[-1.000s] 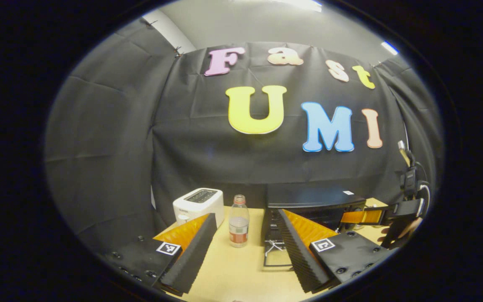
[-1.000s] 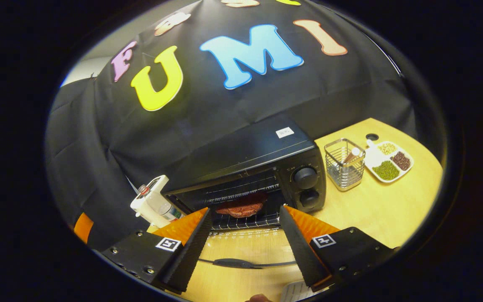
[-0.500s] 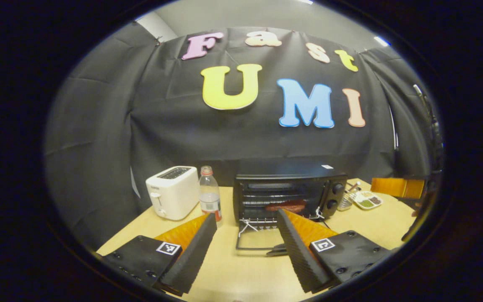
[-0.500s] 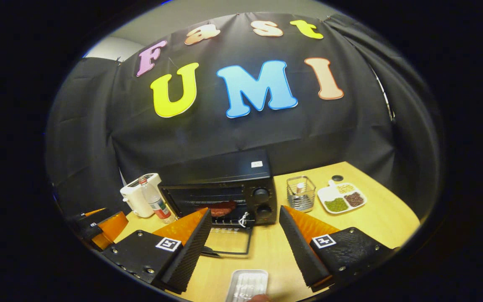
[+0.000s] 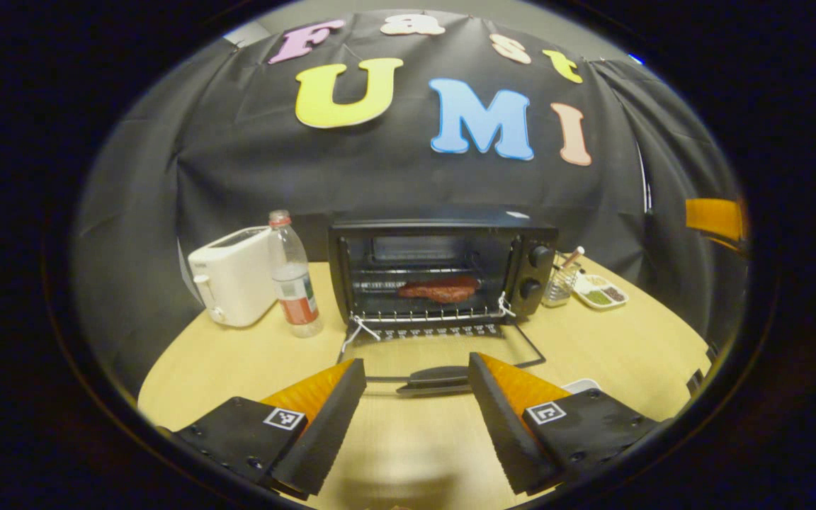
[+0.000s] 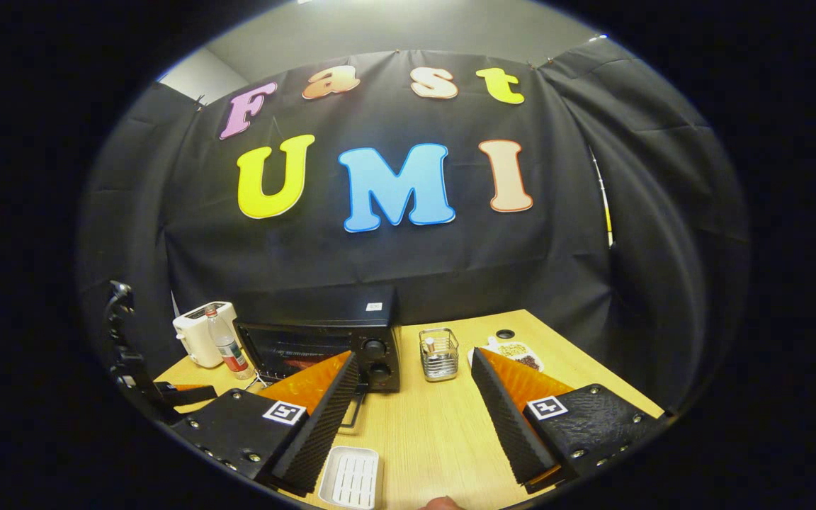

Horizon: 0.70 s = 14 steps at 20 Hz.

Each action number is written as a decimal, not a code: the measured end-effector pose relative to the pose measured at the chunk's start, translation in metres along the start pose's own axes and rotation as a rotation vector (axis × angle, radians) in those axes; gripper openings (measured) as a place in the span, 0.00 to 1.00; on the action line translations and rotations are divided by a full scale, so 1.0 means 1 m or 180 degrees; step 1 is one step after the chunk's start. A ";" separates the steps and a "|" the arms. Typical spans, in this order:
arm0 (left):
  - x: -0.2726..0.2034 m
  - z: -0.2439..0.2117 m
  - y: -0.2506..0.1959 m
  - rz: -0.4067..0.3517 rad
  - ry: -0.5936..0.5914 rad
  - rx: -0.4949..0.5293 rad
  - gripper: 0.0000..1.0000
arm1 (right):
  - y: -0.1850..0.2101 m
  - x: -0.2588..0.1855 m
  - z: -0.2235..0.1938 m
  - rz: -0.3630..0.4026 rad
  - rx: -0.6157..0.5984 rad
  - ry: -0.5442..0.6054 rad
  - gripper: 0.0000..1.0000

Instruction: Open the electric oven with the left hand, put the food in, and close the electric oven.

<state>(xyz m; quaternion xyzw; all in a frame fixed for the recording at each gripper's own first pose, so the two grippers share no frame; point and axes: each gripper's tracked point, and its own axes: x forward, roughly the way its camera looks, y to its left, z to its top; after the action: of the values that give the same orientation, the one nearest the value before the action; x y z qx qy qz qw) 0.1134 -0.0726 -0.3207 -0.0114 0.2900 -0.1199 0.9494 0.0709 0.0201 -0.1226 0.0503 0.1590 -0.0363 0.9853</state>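
Observation:
The black electric oven (image 5: 532, 241) stands at the back of the table with its door (image 5: 443, 348) folded down flat, handle (image 5: 436, 375) towards me. A reddish slab of meat (image 5: 440, 289) lies on the rack inside. My left gripper (image 5: 415, 400) is open and holds nothing, a short way in front of the door handle. My right gripper (image 6: 411, 400) is open too, farther back and to the right of the oven (image 6: 323, 319). An empty white tray (image 6: 350, 478) lies on the table just below it. The left gripper (image 6: 167, 393) shows at the left of the right gripper view.
A white toaster (image 5: 231, 283) and a plastic bottle (image 5: 293, 273) stand left of the oven. On its right are a wire basket (image 5: 562, 283) and a divided plate of beans (image 5: 598, 292). The wooden table (image 5: 252, 354) curves off at the front right.
Both grippers have drawn back from the oven. The left gripper view has swung to face the open oven squarely. The meat stays on the rack and the door stays down.

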 end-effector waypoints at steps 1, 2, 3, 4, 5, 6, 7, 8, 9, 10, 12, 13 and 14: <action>0.007 -0.008 -0.007 -0.0038 0.0085 -0.0013 0.98 | -0.005 -0.004 0.004 -0.0040 -0.0007 -0.0029 0.98; 0.014 -0.016 -0.012 -0.0067 0.0175 -0.0021 0.98 | -0.009 -0.008 0.010 -0.0081 -0.0017 -0.0067 0.98; 0.020 -0.025 -0.016 -0.0081 0.0264 -0.0026 0.98 | -0.012 -0.012 0.014 -0.0119 -0.0026 -0.0103 0.98; 0.026 -0.033 -0.018 -0.0072 0.0344 -0.0017 1.00 | -0.016 -0.015 0.018 -0.0158 -0.0038 -0.0137 0.98; 0.032 -0.040 -0.020 -0.0070 0.0427 -0.0006 0.99 | -0.022 -0.022 0.021 -0.0200 -0.0056 -0.0160 0.98; 0.037 -0.047 -0.022 -0.0076 0.0505 -0.0003 0.98 | -0.026 -0.025 0.023 -0.0246 -0.0070 -0.0169 0.98; 0.043 -0.051 -0.025 -0.0090 0.0560 -0.0010 0.98 | -0.030 -0.026 0.022 -0.0282 -0.0078 -0.0162 0.98; 0.048 -0.055 -0.027 -0.0107 0.0602 -0.0018 1.00 | -0.033 -0.029 0.023 -0.0311 -0.0079 -0.0156 0.98; 0.050 -0.058 -0.026 -0.0112 0.0649 -0.0011 0.98 | -0.034 -0.030 0.023 -0.0333 -0.0088 -0.0162 0.98; 0.056 -0.060 -0.028 -0.0119 0.0692 0.0007 0.98 | -0.037 -0.032 0.024 -0.0364 -0.0103 -0.0156 0.98; 0.062 -0.066 -0.031 -0.0142 0.0788 0.0054 0.98 | -0.041 -0.034 0.023 -0.0410 -0.0115 -0.0155 0.98; 0.065 -0.069 -0.031 -0.0143 0.0836 0.0077 1.00 | -0.042 -0.034 0.021 -0.0426 -0.0114 -0.0136 0.98; 0.068 -0.071 -0.031 -0.0137 0.0877 0.0091 1.00 | -0.046 -0.039 0.022 -0.0434 -0.0110 -0.0126 0.98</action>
<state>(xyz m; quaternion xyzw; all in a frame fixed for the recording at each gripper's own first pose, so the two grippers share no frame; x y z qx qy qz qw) 0.1220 -0.1156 -0.4146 0.0124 0.4156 -0.1448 0.8979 0.0369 -0.0257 -0.0939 0.0217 0.1431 -0.1015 0.9842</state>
